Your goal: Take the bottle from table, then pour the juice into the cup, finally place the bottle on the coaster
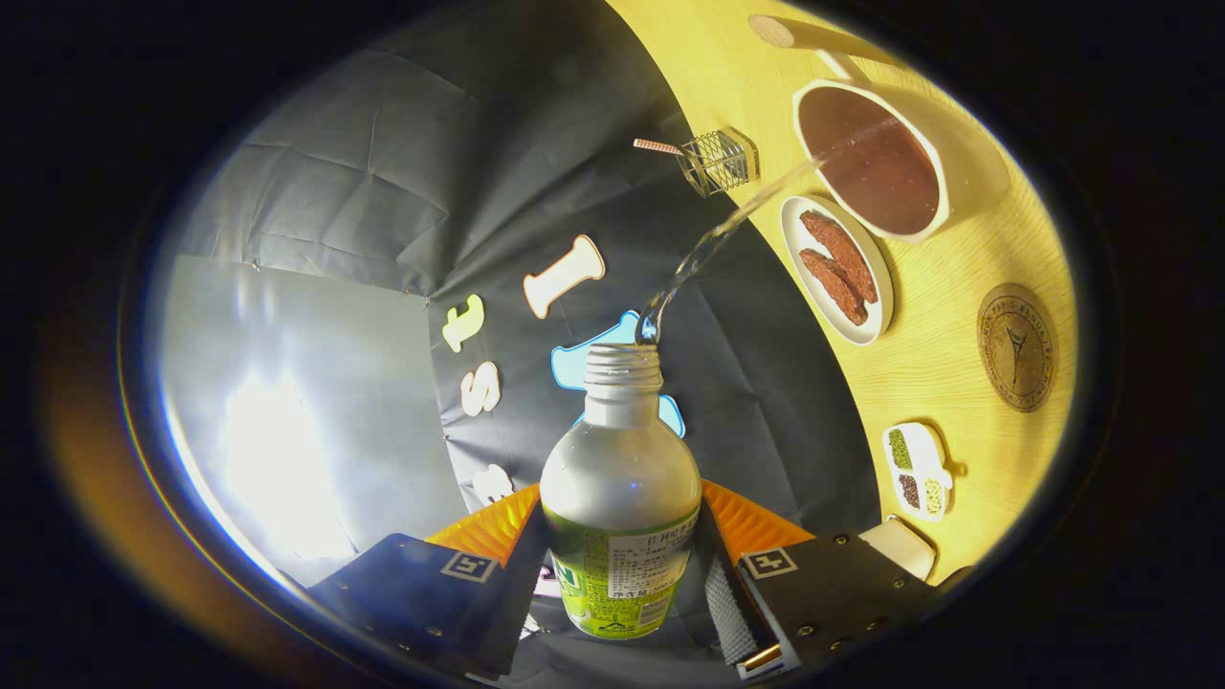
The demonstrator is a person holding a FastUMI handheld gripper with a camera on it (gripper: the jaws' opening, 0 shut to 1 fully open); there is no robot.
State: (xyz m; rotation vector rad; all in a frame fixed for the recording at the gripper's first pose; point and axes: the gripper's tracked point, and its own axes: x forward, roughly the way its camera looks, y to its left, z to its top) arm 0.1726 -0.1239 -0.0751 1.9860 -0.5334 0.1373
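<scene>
My gripper point(620, 565) is shut on a clear plastic bottle point(620, 478) with a green and white label, held between both fingers and tipped over sideways. Its neck is open with no cap on it. A thin clear stream point(727, 230) arcs from the mouth across to a white cup point(957, 172) on the wooden table point(928, 373) and lands in its brown-looking inside. A round brown coaster point(1016, 346) lies flat on the table, on the near side of the cup.
An oval white plate point(861, 321) with two brown pieces lies beside the cup. A small divided dish point(917, 469) with seeds sits closer to the fingers. A wire holder point(720, 160) and a wooden utensil point(794, 33) lie beyond the cup.
</scene>
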